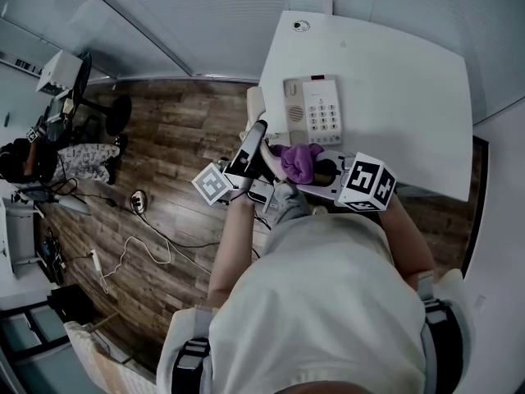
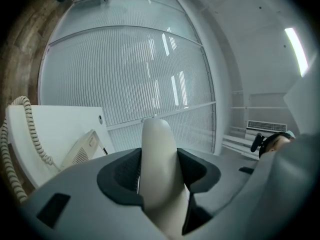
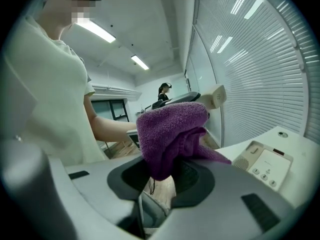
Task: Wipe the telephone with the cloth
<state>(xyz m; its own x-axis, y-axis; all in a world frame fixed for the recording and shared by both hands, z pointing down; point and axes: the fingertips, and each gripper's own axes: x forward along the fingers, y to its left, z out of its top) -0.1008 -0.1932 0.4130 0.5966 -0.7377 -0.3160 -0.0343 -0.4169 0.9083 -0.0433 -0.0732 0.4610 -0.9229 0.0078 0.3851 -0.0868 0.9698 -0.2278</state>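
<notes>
The cream telephone base [image 1: 316, 109] with its keypad lies on the white table [image 1: 410, 72]. My left gripper [image 1: 256, 134] is shut on the cream handset [image 2: 157, 154], lifted off the base at the table's left edge. The coiled cord [image 2: 27, 129] hangs at the left of the left gripper view, with the base [image 2: 82, 148] behind it. My right gripper [image 3: 167, 171] is shut on a bunched purple cloth [image 3: 170, 131]. The cloth [image 1: 299, 161] sits right beside the handset [image 3: 216, 95], just in front of the base [image 3: 265, 163]; I cannot tell whether they touch.
Wood floor [image 1: 172, 138] with loose cables [image 1: 131, 253] lies left of the table. A seated person [image 1: 49, 158] and a chair [image 1: 107, 109] are at the far left. Window blinds [image 2: 125, 69] run behind the table. Another person [image 3: 165, 90] stands far off.
</notes>
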